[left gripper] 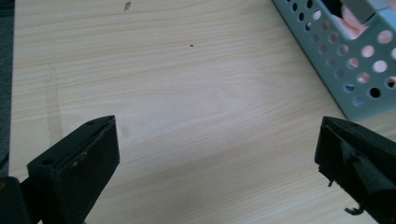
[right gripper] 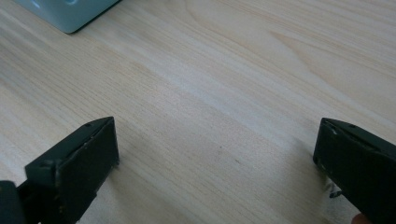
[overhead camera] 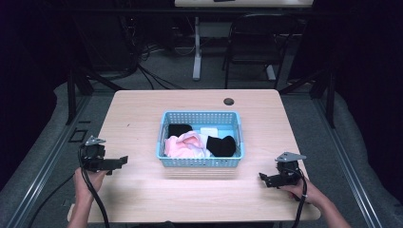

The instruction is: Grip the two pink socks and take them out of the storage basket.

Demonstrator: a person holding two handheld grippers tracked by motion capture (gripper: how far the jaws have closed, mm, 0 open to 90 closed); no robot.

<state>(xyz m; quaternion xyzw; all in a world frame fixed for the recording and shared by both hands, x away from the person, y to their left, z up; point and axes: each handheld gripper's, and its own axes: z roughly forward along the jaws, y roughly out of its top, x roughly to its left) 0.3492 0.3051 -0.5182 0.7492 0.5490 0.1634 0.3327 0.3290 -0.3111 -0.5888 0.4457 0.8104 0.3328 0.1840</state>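
Observation:
A light blue perforated basket [overhead camera: 167,161] stands in the middle of the wooden table [overhead camera: 142,107]. Inside lie pink cloth [overhead camera: 183,144], black cloth [overhead camera: 221,145], another black piece [overhead camera: 179,129] and a white piece [overhead camera: 208,131]. My left gripper [overhead camera: 121,161] hovers at the table's left, open and empty, a short way left of the basket. In the left gripper view the basket's corner [left gripper: 346,74] sits at the upper right beyond the gripper [left gripper: 217,154]. My right gripper [overhead camera: 264,178] is at the front right, open and empty; its own view shows it [right gripper: 215,151] over bare wood with the basket corner [right gripper: 70,11] at top left.
A round cable hole [overhead camera: 229,101] sits near the table's far edge. Beyond the table stand a dark chair [overhead camera: 254,42] and a white desk leg [overhead camera: 196,47] with cables on the floor. Black frame struts flank the table on both sides.

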